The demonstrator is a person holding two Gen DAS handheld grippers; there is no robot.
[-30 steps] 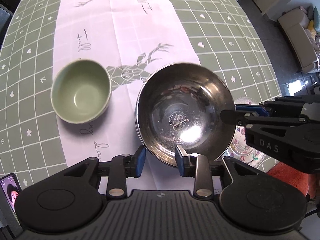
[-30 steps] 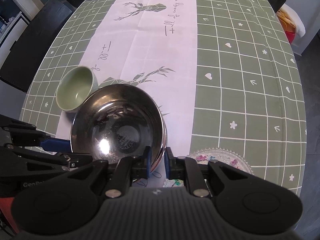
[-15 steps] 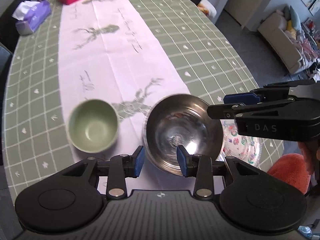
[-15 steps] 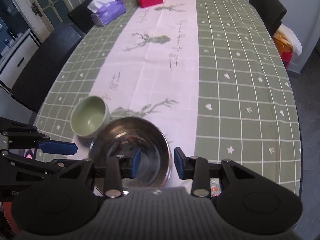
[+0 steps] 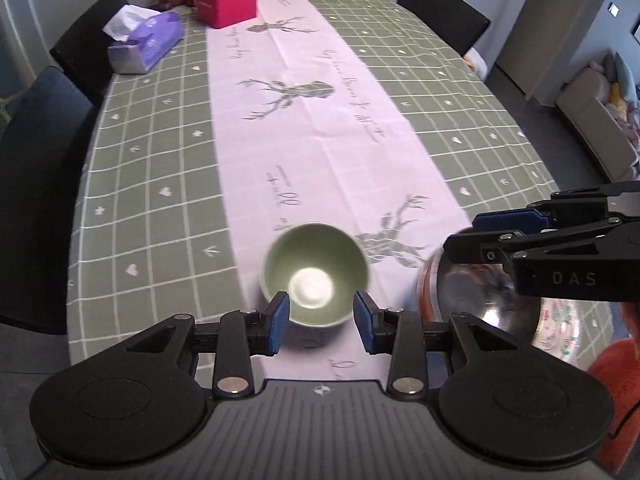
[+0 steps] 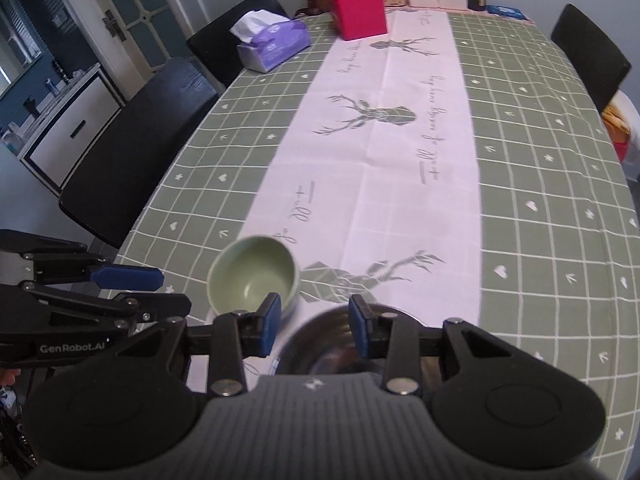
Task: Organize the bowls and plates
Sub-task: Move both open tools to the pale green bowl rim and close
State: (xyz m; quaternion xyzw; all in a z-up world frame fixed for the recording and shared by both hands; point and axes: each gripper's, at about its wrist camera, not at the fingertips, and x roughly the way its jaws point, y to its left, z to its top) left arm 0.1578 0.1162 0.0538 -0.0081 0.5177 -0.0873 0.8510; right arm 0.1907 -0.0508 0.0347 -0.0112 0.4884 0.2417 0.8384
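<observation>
The job looks partly done. The metal bowl sits on the flowery plate near the table edge, so 1 bowl seems put away. The green bowl sits by itself on the white cloth strip, just beside the metal bowl but not touching it. My guess is that it goes into the metal bowl next (it looks small enough to fit).

The left tongs are partly open. Nothing is held between the 2 blue tips. They hang above the near side of the green bowl, and the bowl shows in the gap, but the tips do not press on it.

The right tongs have just been opening, and they are partly open now too. Nothing is between them. The metal bowl is right under them, and they do not hold it.

Far down the table are a red box and a purple tissue box.
</observation>
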